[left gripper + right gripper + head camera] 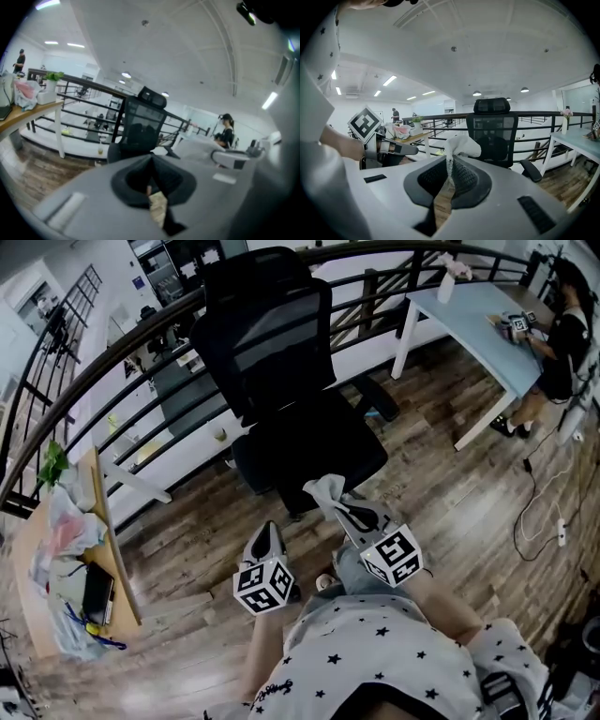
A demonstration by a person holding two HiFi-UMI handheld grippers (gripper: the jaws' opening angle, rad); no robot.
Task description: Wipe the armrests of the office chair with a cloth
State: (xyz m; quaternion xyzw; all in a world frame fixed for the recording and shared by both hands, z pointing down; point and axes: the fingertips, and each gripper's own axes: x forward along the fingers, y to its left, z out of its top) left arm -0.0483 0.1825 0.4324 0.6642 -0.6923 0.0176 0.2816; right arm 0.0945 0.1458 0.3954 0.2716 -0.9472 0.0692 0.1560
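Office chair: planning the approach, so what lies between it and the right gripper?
Only the white cloth, pinched in the right gripper, shows before the office chair in the right gripper view.

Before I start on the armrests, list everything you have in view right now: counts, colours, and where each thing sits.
office chair: one, black, centre, seat toward the person
armrest: one clearly seen, black, on the chair's side nearer the pale table
cloth: one, white, bunched in the right gripper's jaws
railing: one, black, curving behind the chair
table: one, pale blue top, white legs, far right
seated person: one, dark clothes, at that table
wooden desk: one, brown, far left
bags: count unclear, pale, on the desk
plant: one, green, at the desk's far end
cable: one, white, on the wood floor, right
left gripper: grey, jaws together, empty
right gripper: grey, shut on the cloth
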